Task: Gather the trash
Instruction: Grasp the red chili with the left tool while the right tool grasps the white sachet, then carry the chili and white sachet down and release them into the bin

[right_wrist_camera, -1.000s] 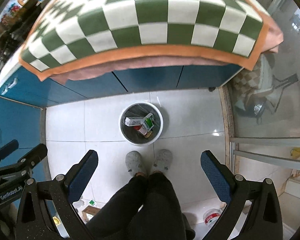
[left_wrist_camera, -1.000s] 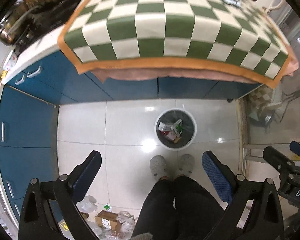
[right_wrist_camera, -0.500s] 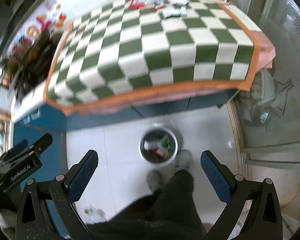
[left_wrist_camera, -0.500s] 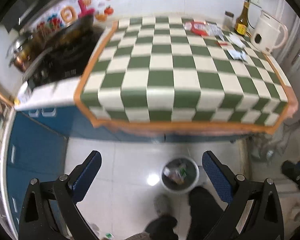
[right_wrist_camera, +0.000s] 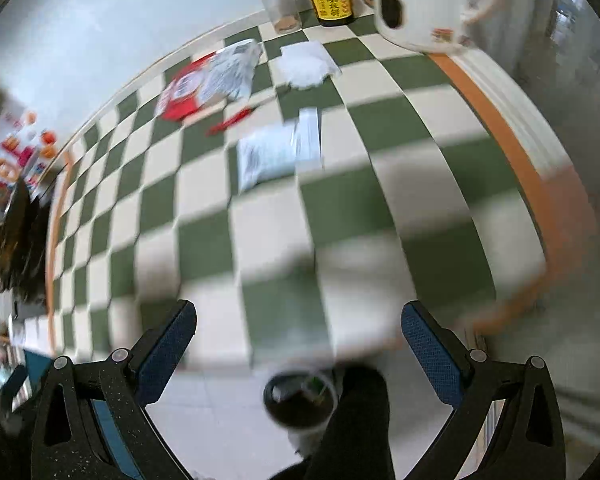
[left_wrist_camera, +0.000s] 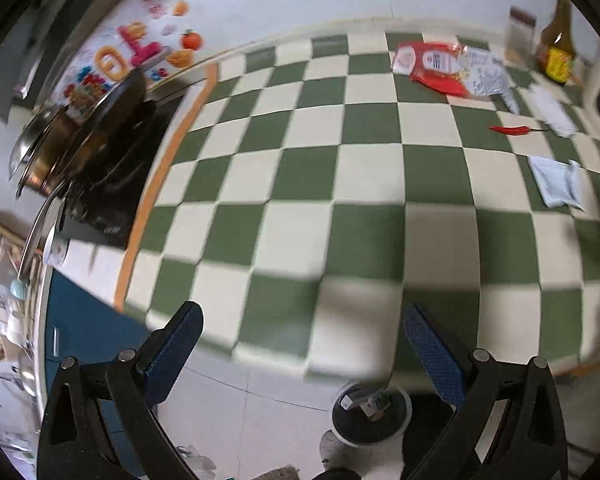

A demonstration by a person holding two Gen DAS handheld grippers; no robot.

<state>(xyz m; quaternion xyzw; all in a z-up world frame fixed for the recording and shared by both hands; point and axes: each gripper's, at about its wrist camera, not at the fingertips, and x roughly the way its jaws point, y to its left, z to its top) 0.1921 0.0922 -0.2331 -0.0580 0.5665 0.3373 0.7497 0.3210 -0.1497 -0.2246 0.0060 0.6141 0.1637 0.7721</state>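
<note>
The green-and-cream checkered tablecloth [left_wrist_camera: 340,184] fills the space ahead of both pairs of fingers, bare squares wide across its near half; its orange border [right_wrist_camera: 512,152] runs off beyond the right fingers. The white kettle [right_wrist_camera: 420,4] stands far ahead by that edge. Below the fingers, on the floor, sits the round trash bin [left_wrist_camera: 370,416]. Far ahead lie the red-and-white wrapper [left_wrist_camera: 436,66], the pale flat packet [right_wrist_camera: 276,154] and a red chili [left_wrist_camera: 514,130]. The left gripper [left_wrist_camera: 302,354] and the right gripper [right_wrist_camera: 298,350] both gape wide, holding nothing.

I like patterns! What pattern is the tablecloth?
Green-and-cream checks on the tablecloth, orange border; clearest in left wrist view.
</note>
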